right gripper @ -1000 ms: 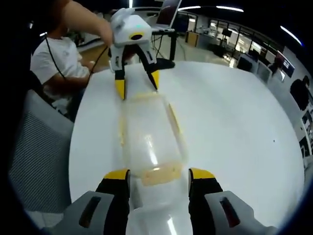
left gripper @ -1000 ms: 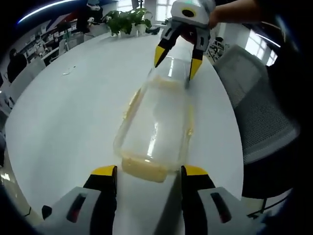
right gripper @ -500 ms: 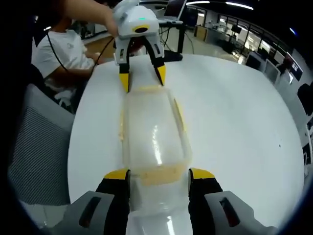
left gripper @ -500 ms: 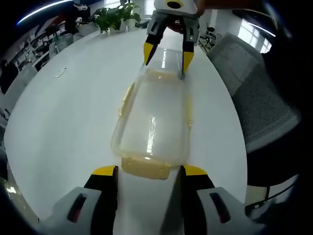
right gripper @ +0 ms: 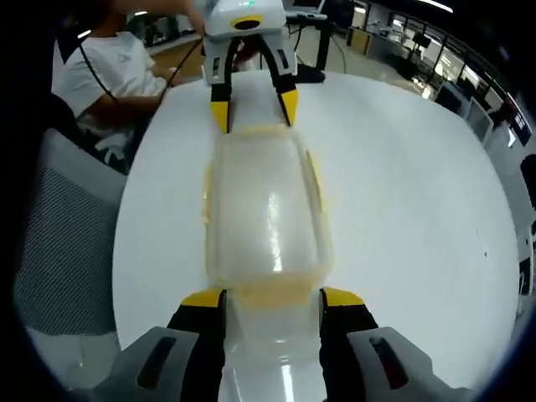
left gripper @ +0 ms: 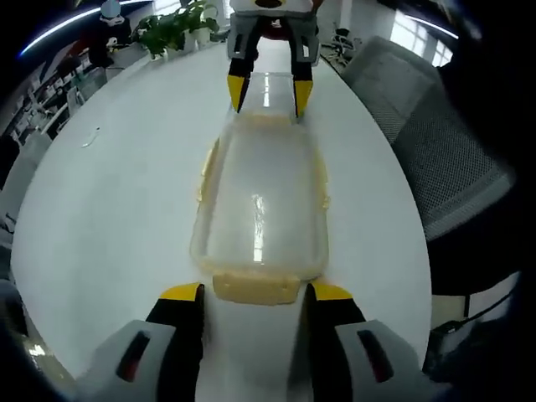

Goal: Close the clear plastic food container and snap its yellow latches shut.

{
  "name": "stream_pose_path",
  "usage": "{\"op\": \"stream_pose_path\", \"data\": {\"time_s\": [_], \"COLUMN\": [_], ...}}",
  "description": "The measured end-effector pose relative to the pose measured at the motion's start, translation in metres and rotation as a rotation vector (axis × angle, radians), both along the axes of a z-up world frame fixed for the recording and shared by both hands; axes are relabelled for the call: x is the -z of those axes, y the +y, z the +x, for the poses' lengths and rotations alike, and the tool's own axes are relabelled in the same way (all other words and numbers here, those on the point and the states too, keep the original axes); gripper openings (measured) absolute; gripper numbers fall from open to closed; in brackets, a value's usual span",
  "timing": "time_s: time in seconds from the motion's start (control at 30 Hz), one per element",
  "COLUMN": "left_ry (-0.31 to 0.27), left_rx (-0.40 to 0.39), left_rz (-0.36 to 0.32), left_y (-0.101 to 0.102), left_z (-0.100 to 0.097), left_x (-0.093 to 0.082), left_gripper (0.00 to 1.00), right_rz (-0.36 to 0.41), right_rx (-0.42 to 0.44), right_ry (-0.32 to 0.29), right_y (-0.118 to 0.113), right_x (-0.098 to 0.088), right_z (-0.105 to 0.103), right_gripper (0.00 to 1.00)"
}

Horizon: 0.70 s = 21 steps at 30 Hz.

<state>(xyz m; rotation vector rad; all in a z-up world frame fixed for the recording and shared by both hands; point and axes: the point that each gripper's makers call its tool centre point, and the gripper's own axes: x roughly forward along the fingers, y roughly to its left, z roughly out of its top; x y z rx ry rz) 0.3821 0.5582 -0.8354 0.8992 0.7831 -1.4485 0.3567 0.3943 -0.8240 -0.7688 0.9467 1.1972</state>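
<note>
We hold both parted grippers, left (left gripper: pixel 253 295) and right (right gripper: pixel 272 299), at opposite ends of the container (left gripper: pixel 261 201) mid-table (left gripper: pixel 117 193).

Left gripper (left gripper: pixel 254 295): grey moulded housing, two black jaws with yellow tips, a dark slot with a red mark on each shoulder. Right gripper (right gripper: pixel 272 299): same build, with a white upper casing visible in the left gripper view.

Container (left gripper: pixel 261 209) on table (left gripper: pixel 117 193) — between tongs
</note>
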Motion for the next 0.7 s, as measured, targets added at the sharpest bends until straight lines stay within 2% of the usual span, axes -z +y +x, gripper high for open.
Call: {"op": "stream_pose_path", "data": {"time_s": [0.2, 0.43, 0.57, 0.7], "left_ry": [0.004, 0.012, 0.020, 0.019], "left_rx": [0.020, 0.032, 0.028, 0.030], "left_rz": [0.010, 0.024, 0.036, 0.050], "left_y": [-0.001, -0.003, -0.003, -0.004], "left_z": [-0.001, -0.001, -0.002, -0.002], "left_x": [0.001, 0.001, 0.002, 0.002], "left_gripper": [0.46, 0.44, 0.40, 0.40], "right_rz": [-0.017, -0.059, -0.071, -0.084], "right_rx": [-0.017, -0.062, -0.074, -0.072], "right_ry": [0.025, 0.021, 0.015, 0.017], "right_y": [0.003, 0.005, 0.004, 0.003], "right_x": [0.004, 0.008, 0.009, 0.010], "right_z": [-0.002, -0.002, -0.001, 0.000], "right_gripper": [0.43, 0.41, 0.39, 0.39]}}
